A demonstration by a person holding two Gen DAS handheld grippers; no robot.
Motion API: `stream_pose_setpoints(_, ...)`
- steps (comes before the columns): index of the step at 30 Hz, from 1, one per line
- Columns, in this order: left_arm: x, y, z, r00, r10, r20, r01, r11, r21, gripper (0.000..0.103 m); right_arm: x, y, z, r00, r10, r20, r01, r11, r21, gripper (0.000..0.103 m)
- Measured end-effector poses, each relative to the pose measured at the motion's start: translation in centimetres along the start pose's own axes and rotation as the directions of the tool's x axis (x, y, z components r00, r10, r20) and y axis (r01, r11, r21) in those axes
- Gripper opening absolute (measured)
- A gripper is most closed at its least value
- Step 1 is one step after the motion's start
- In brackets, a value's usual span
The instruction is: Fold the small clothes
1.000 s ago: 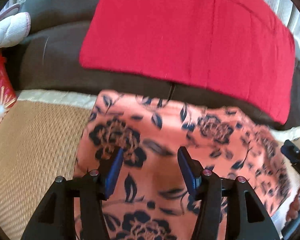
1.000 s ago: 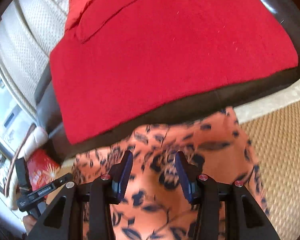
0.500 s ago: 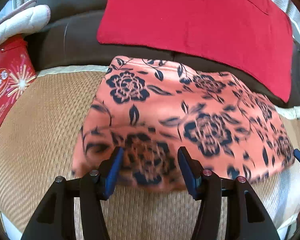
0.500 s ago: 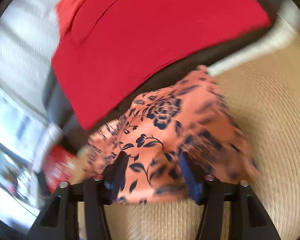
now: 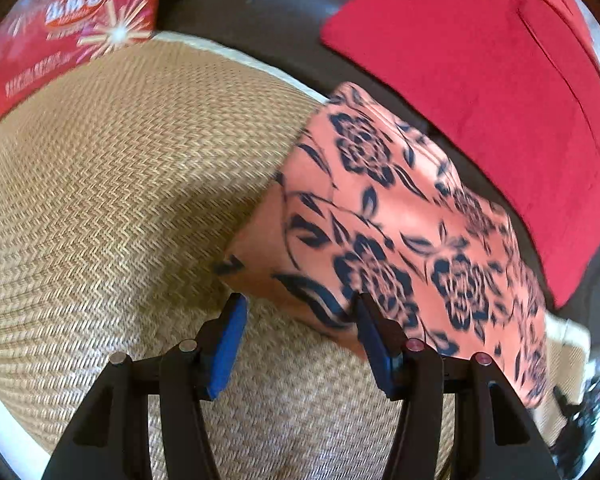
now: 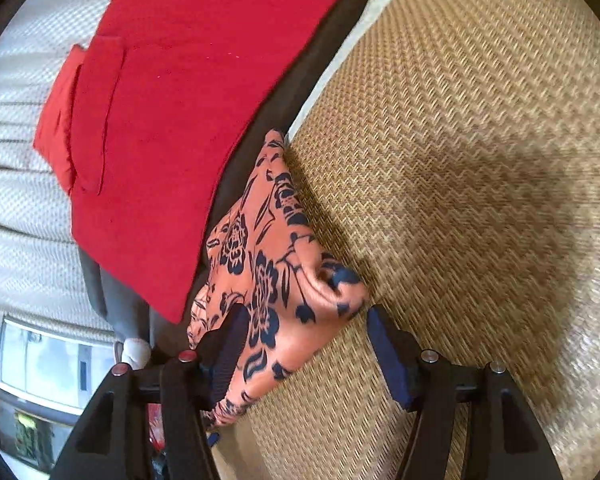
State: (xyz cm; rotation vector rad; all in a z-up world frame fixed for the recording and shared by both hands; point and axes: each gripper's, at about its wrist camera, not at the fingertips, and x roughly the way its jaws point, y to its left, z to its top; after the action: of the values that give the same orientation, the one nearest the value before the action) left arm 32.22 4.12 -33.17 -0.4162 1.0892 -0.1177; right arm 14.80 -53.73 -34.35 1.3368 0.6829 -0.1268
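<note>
An orange garment with dark blue flowers (image 5: 380,220) lies folded on a woven straw mat (image 5: 120,200), its far edge against a dark cushion. My left gripper (image 5: 300,336) is open over the mat at the garment's near left corner; the cloth edge reaches its right finger (image 5: 374,344), unpinched. In the right wrist view the same garment (image 6: 268,272) bunches up at its near right corner. My right gripper (image 6: 306,344) straddles that corner and its jaws are opening. Its right pad (image 6: 384,352) stands clear of the cloth.
A folded red garment (image 5: 480,60) lies on the dark cushion (image 5: 268,12) behind the floral one, and shows too in the right wrist view as the red garment (image 6: 188,80). A red printed package (image 5: 60,20) sits at the mat's far left. White textured fabric (image 6: 20,200) lies beyond the cushion.
Both grippers have drawn back from over the floral garment to its near corners and rolled. The right jaws have widened. The garment now lies shorter, with a folded near edge.
</note>
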Motion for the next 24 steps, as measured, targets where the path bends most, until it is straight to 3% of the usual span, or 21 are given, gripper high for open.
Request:
stream_pose_setpoints(3, 0.3, 1.0, 0.6, 0.998, -0.054, -0.013, 0.054, 0.997, -0.063, 0.058, 1.2, 0.8, 0.5, 1.0, 0.001, 0.018, 0.0, 1.0, -0.009, 0.067)
stream_pose_setpoints(9, 0.5, 1.3, 1.4, 0.997, -0.075, 0.021, 0.076, 0.993, -0.088, 0.057, 3.3, 2.7, 0.3, 0.996, -0.043, 0.081, 0.048, 0.997, -0.055, 0.069)
stream_pose_setpoints(13, 1.0, 0.0, 1.9, 0.999, -0.011, 0.048, 0.012, 1.0, -0.028, 0.04, 4.3, 4.0, -0.2, 0.982, -0.12, 0.149, 0.139, 0.982, -0.127, 0.068)
stream_pose_setpoints(14, 1.1, -0.4, 2.0, 0.998, -0.005, 0.056, 0.006, 1.0, -0.015, 0.035, 4.6, 4.4, -0.4, 0.976, -0.142, 0.167, 0.169, 0.973, -0.159, 0.066)
stream_pose_setpoints(16, 1.1, -1.0, 2.1, 0.997, 0.015, 0.08, -0.016, 1.0, 0.02, 0.03, 5.1, 5.0, -0.7, 0.964, -0.189, 0.186, 0.227, 0.952, -0.207, 0.047)
stream_pose_setpoints(18, 1.1, -1.9, 2.0, 0.993, 0.044, 0.107, -0.051, 0.997, 0.062, 0.024, 5.3, 5.6, -1.0, 0.957, -0.214, 0.197, 0.261, 0.932, -0.252, 0.04)
stream_pose_setpoints(24, 0.5, -3.0, 1.5, 0.987, 0.078, 0.137, -0.094, 0.989, 0.116, 0.018, 4.6, 7.7, -2.7, 0.924, -0.275, 0.266, 0.363, 0.851, -0.379, 0.03)
